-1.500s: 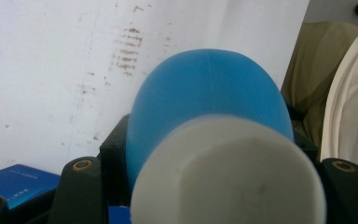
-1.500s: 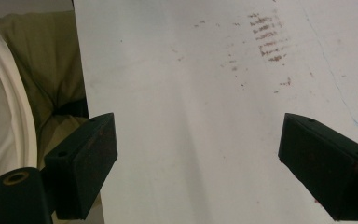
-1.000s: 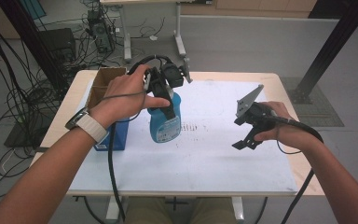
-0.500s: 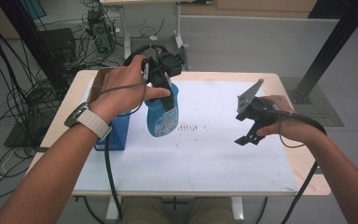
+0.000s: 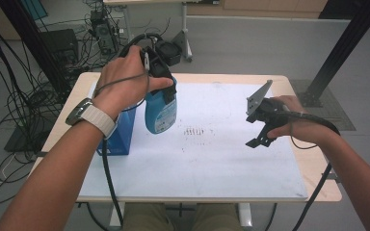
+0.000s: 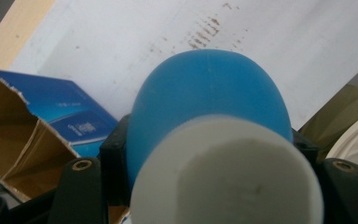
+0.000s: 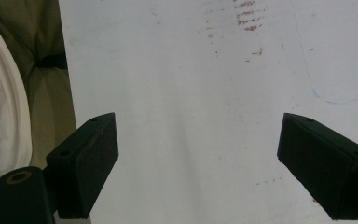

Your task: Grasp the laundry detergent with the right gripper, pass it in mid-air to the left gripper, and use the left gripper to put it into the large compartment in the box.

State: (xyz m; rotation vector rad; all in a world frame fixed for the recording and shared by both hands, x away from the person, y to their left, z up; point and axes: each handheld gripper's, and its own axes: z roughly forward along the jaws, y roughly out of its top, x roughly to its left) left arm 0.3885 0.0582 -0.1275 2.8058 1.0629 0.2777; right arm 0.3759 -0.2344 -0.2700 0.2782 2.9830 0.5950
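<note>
A blue plastic bottle [image 5: 160,113] with a white cap [image 6: 223,177] hangs above the left part of the white sheet [image 5: 221,159]. My left gripper [image 5: 166,89] is shut on the bottle near its top, gripping from above. In the left gripper view, the bottle's blue body [image 6: 209,93] bulges out past the cap, between my left gripper's [image 6: 209,154] black jaws. My right gripper [image 5: 260,137] hovers over the right side of the sheet. In the right gripper view, my right gripper [image 7: 198,158] is open, with only bare sheet between its jaws.
An open blue carton [image 5: 120,134] with brown cardboard flaps [image 6: 23,135] stands at the table's left, close beside the bottle. Brown smudge marks [image 5: 195,131] dot the sheet's middle. The wooden table edge [image 5: 318,168] shows at the right. Cables crowd the floor [image 5: 24,106] at the left.
My left hand has lifted the bottle higher off the sheet and drawn it slightly toward the carton. The right gripper has stayed where it was.
</note>
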